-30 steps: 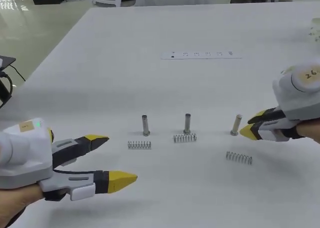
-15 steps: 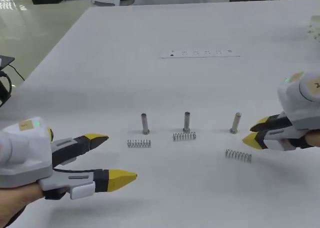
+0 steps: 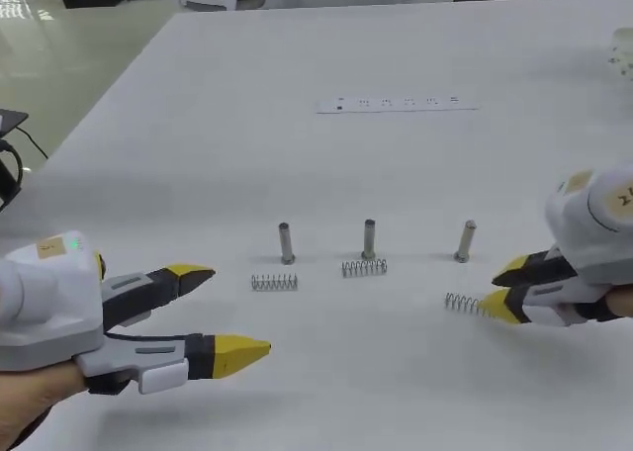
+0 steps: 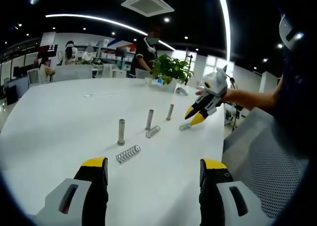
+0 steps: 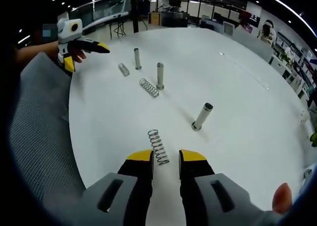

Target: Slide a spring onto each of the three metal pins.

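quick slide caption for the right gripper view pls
Open right claw around the near end of a loose spring on the white table, an upright metal pin beyond.

Bright, even overhead light leaves the white table [image 3: 415, 164] nearly shadowless, with 1 faint, soft shadow under the left gripper [image 3: 240, 311]. Ceiling strip lights [image 4: 99, 19] glare against a dark ceiling. Both gripper views bend strongly at the edges, and the head view stays sharp.

The table [image 3: 198, 154] is plain white. The pins [image 3: 369, 239] and springs [image 3: 364, 268] are silver-grey. The left gripper [image 3: 239, 311] and right gripper [image 3: 493, 288] have yellow tips, black jaws and white-and-grey bodies. The far strip [image 3: 396, 105] is white with dark marks.
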